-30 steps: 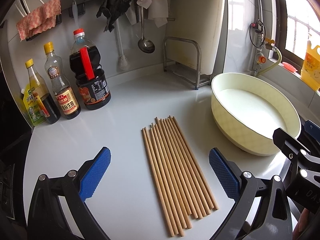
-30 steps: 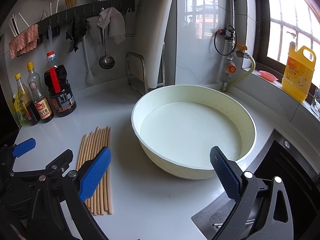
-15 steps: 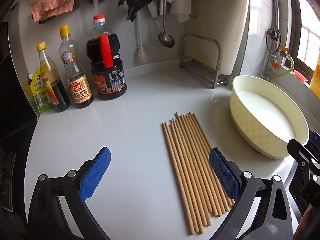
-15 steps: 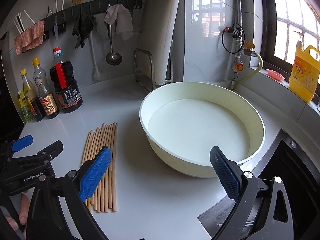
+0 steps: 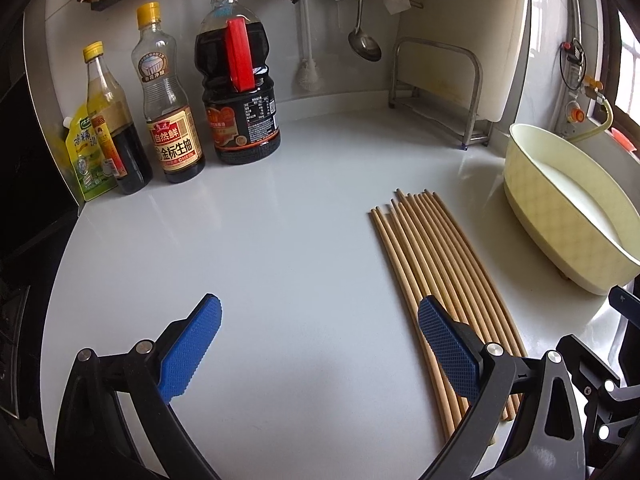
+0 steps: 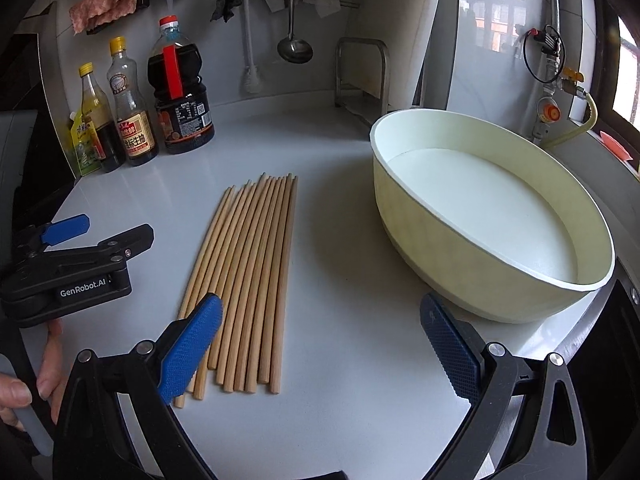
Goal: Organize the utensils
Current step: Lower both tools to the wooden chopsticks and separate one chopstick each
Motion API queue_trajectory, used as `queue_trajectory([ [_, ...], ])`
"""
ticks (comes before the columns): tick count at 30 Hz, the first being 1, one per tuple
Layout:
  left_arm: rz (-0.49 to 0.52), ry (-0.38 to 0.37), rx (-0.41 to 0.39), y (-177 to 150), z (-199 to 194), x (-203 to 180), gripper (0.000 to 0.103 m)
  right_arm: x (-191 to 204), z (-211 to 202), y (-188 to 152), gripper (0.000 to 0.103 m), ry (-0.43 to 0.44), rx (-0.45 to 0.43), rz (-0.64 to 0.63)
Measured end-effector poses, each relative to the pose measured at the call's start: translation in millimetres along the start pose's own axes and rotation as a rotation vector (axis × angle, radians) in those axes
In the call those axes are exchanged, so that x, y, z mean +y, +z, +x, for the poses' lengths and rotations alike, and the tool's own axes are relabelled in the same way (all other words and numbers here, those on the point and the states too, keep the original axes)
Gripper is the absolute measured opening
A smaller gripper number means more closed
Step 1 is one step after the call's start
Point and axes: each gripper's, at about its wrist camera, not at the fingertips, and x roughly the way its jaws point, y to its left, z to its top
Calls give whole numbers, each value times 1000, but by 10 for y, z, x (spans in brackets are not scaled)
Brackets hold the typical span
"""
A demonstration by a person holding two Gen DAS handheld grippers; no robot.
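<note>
Several wooden chopsticks (image 5: 436, 276) lie side by side in a flat row on the white counter; they also show in the right wrist view (image 6: 248, 276). My left gripper (image 5: 320, 344) is open and empty, left of the row, its right pad over the near ends. My right gripper (image 6: 320, 344) is open and empty, above the counter between the chopsticks and a cream basin (image 6: 492, 220). The left gripper's body (image 6: 76, 260) shows at the left in the right wrist view, held by a hand.
The basin (image 5: 568, 216) stands right of the chopsticks. Three sauce bottles (image 5: 168, 112) and a green pouch stand at the back left. A metal rack (image 5: 440, 92), a ladle and cloths are at the back wall. A sink edge (image 6: 624, 320) lies at the right.
Both grippers have swung to the left. The chopsticks now sit right of the left gripper and under the right gripper's left finger. Nothing was picked up.
</note>
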Motion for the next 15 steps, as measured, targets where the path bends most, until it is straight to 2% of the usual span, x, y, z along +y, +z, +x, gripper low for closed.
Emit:
queue_trajectory([
  [2, 17, 19, 19, -19, 57, -29, 97, 33, 65, -26, 95, -30, 24, -20],
  [9, 13, 7, 80, -73, 191, -35, 97, 47, 239, -76, 95, -108, 82, -37],
  [15, 3, -5, 113, -105, 249, -31, 97, 56, 319, -98, 95, -163, 82, -58],
])
